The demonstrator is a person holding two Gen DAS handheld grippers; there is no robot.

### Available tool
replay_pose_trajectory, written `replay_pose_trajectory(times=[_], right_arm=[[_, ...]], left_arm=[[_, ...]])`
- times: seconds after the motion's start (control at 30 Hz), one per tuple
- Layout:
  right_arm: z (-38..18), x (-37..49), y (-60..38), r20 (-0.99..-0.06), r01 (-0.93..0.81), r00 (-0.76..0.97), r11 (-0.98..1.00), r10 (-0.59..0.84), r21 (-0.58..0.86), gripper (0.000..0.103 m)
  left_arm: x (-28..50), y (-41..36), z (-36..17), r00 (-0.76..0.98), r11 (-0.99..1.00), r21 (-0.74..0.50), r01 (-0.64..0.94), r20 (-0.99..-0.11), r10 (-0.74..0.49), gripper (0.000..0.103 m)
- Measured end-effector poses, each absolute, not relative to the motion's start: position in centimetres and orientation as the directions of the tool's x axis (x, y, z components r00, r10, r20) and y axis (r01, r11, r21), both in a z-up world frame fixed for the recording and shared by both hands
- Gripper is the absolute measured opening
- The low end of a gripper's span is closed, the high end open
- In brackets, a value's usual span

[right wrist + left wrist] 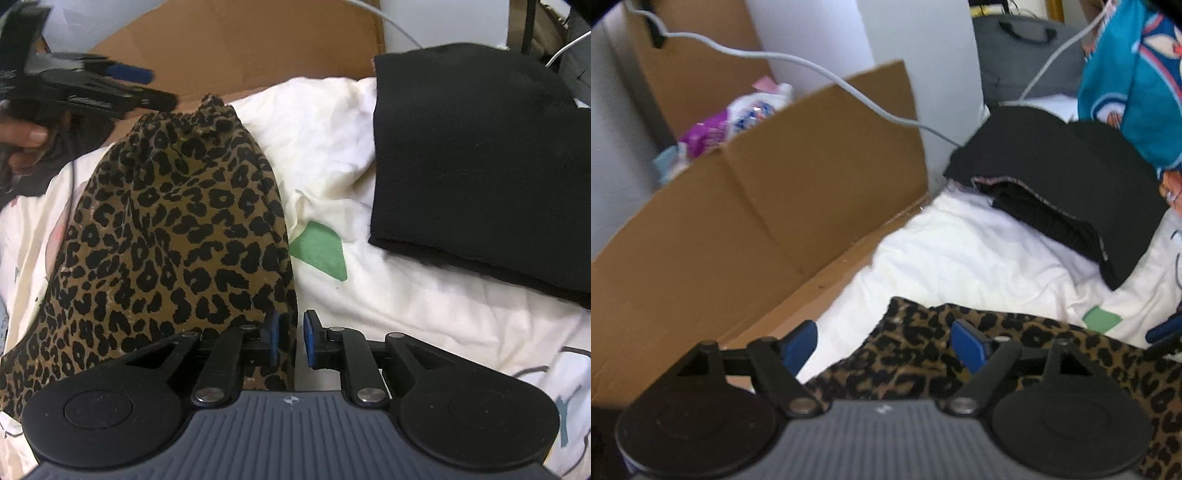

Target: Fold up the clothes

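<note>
While leopard-print garment lies on bed, long axis toward 11 o'clock, right gripper pinches its near edge; left gripper gapes over far end.

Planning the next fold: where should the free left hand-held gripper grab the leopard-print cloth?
Probably the bunched far corner of the leopard-print cloth. It stands up off the white bedding, so the open left hand-held gripper can pinch it from above. The right hand-held gripper sits at the near edge.
</note>
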State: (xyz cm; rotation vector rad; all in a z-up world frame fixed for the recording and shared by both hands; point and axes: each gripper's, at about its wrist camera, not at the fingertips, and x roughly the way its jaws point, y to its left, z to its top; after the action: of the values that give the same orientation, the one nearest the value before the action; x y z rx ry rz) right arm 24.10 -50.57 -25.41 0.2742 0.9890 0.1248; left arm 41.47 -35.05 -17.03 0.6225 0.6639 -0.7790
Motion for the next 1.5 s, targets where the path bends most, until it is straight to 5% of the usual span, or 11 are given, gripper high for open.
replay_pose_trajectory(times=[0.27, 0.9, 1.3, 1.37, 1.5], right_arm=[[-23.0, 23.2, -50.4, -0.773, 0.031, 0.602, 0.961, 0.202, 0.275, 0.023], [-28.1, 27.8, -48.1, -0.810, 0.059, 0.546, 0.954, 0.215, 0.293, 0.025], [-25.9, 25.2, -47.8, -0.824, 0.077, 0.544, 0.969, 0.155, 0.234, 0.027], [-25.4, 24.8, -47.8, -0.812, 0.079, 0.560, 0.964, 0.166, 0.252, 0.027], [-24.6, 24.6, -47.6, -0.784, 0.067, 0.590, 0.956, 0.194, 0.286, 0.027]], left_arm=[[39.7, -30.9, -16.2, 0.506, 0.616, 0.163, 0.771, -0.744, -0.436, 0.065], [42.8, -30.8, -24.7, 0.423, 0.675, 0.120, 0.728, -0.853, -0.305, 0.064], [40.6, -26.3, -20.1, 0.487, 0.736, 0.079, 0.672, -0.797, -0.359, 0.057], [39.8, -24.9, -19.4, 0.488, 0.744, 0.067, 0.664, -0.793, -0.364, 0.043], [38.3, -23.0, -18.9, 0.453, 0.736, 0.020, 0.677, -0.799, -0.395, 0.036]])
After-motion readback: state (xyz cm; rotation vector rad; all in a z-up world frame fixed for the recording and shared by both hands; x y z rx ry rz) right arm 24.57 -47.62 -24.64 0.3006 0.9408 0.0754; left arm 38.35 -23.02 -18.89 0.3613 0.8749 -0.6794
